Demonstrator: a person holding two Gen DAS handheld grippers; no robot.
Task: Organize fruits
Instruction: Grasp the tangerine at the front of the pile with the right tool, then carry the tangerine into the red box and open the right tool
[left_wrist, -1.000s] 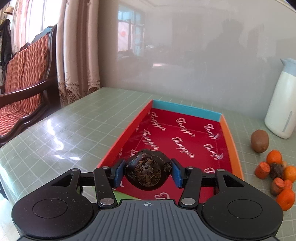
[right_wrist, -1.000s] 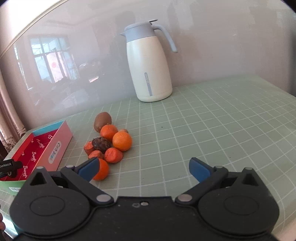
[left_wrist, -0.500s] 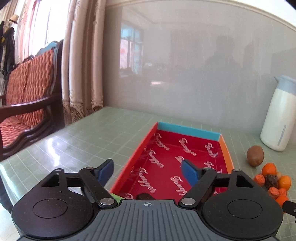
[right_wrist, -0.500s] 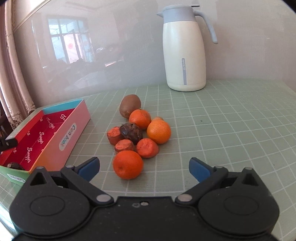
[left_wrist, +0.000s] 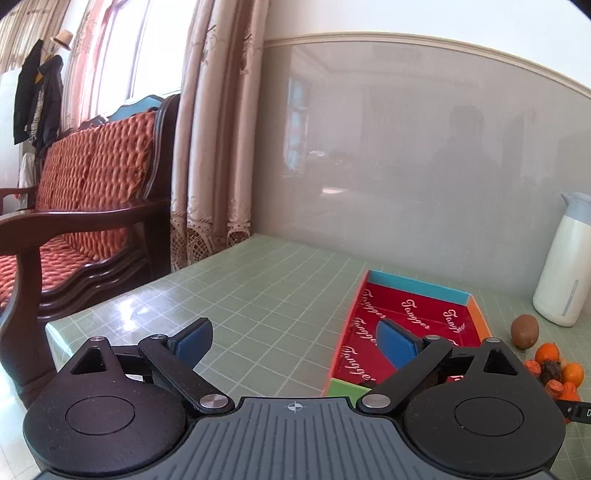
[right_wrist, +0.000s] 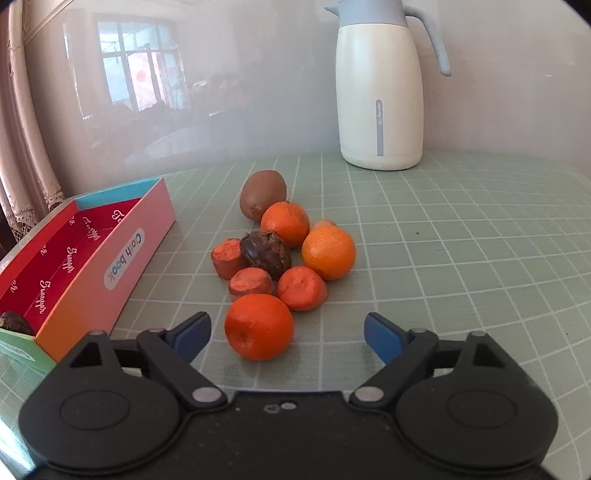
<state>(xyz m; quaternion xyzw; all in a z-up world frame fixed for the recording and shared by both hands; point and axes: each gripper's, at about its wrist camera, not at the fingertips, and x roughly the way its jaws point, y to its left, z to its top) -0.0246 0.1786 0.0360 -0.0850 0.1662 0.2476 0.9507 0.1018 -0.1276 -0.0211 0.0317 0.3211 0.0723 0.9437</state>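
The table (right_wrist: 461, 258), covered in a pale green grid cloth, is carrying everything, and a cream jug (right_wrist: 380, 99) with a grey lid is standing upright at its far edge against the wall. The open box (right_wrist: 122, 254), red-lined with script lettering inside and "Cloth book" on its pink outer wall, is lying toward the table's left side; one dark, wrinkled fruit (right_wrist: 14, 323) is sitting in its near end, and the rest of the lining in view is showing bare. Just beside the box's right wall, a cluster of fruits is resting on the cloth: a brown kiwi (right_wrist: 263, 199) at the far end, three round oranges (right_wrist: 259, 326) with glossy skin, several dull orange-red pieces with flattened tops, and a second dark shrivelled fruit (right_wrist: 266, 253) in the middle. The right gripper (right_wrist: 284, 332) is hovering spread wide with the nearest orange between its blue pads, not touching it. The left gripper (left_wrist: 291, 343) is hanging spread and holding nothing above the box's near left corner.
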